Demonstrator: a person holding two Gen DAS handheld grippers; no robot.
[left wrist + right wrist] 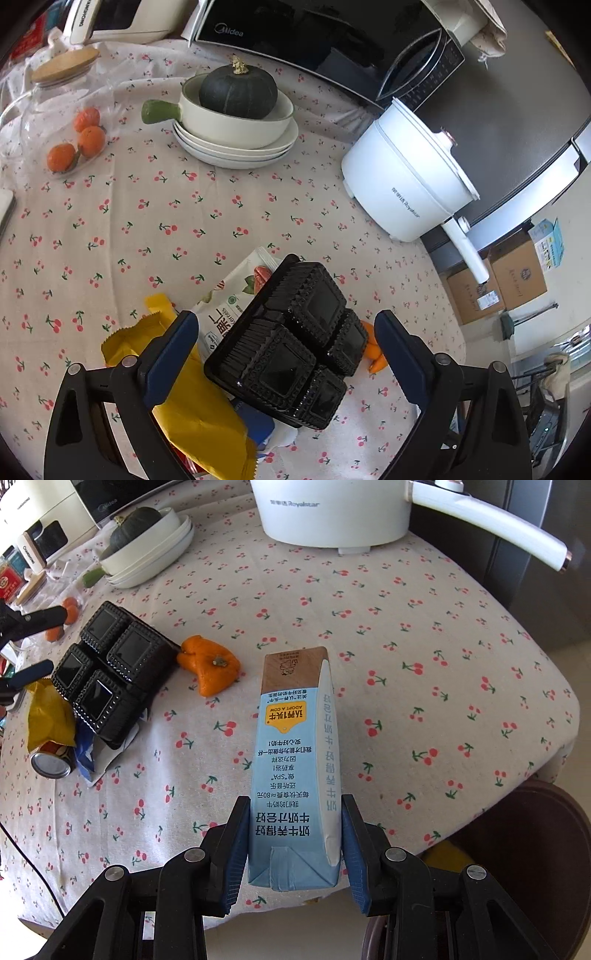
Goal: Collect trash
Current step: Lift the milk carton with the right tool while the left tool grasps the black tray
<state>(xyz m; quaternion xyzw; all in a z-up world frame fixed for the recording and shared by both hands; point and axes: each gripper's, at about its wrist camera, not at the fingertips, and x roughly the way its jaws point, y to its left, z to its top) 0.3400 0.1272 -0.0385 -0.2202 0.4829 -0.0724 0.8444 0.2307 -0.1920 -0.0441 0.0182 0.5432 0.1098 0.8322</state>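
My right gripper [295, 812] is shut on a light blue milk carton [295, 746], held above the cherry-print tablecloth [406, 646]. My left gripper [284, 347] is open wide over a trash pile, its blue pads on either side of a black plastic tray [291, 343] without touching it. The tray [110, 672] rests on a yellow wrapper [184, 387] and a white snack bag [236, 295]. An orange peel [210, 664] lies just right of the tray. Beside the pile are a tipped can [50, 764] and a blue wrapper [85, 753].
A white electric pot [406, 177] stands at the table's far right. A cream bowl holding a dark green squash [236, 92] sits on stacked plates. Mandarins [79, 144] lie far left, before a black microwave [314, 33]. A dark round object [517, 867] is below the table's edge.
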